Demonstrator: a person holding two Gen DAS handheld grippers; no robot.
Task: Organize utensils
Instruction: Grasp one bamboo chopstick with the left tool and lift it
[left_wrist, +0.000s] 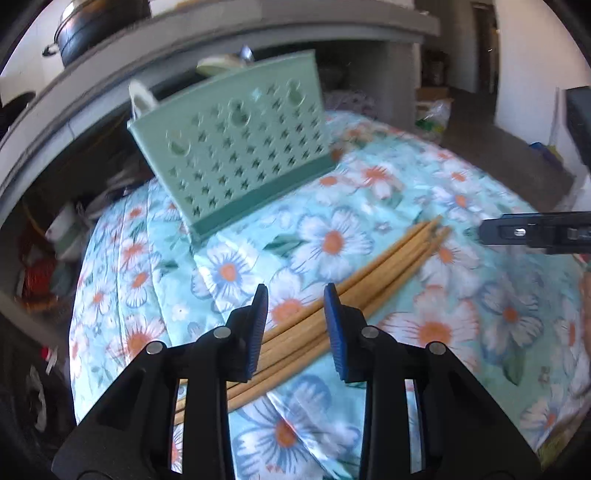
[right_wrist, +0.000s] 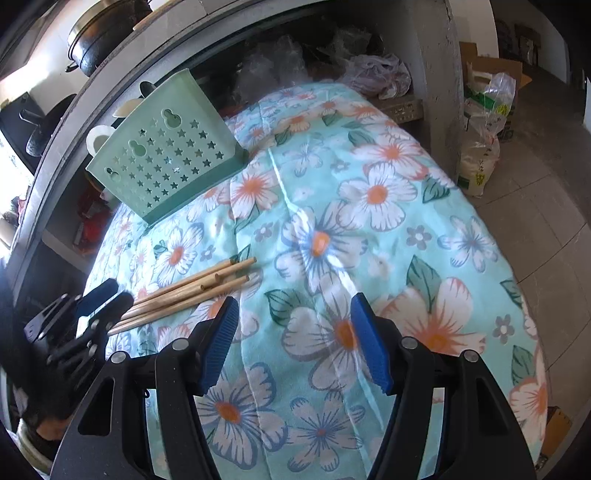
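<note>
Several wooden chopsticks (left_wrist: 388, 266) lie in a bundle on the floral cloth, also in the right wrist view (right_wrist: 192, 291). A green perforated utensil holder (left_wrist: 236, 147) stands at the cloth's far left edge; it also shows in the right wrist view (right_wrist: 166, 151), with spoon handles sticking out behind it. My left gripper (left_wrist: 295, 295) is open, hovering just above the near part of the chopstick bundle, fingers on either side of it. It shows in the right wrist view (right_wrist: 101, 297) at the left. My right gripper (right_wrist: 293, 306) is open and empty over bare cloth, right of the chopsticks.
The floral cloth (right_wrist: 369, 229) covers a raised surface. A grey shelf unit (left_wrist: 258, 22) with a black pot (left_wrist: 85, 26) stands behind. Bags (right_wrist: 480, 147) and a box sit on the tiled floor to the right.
</note>
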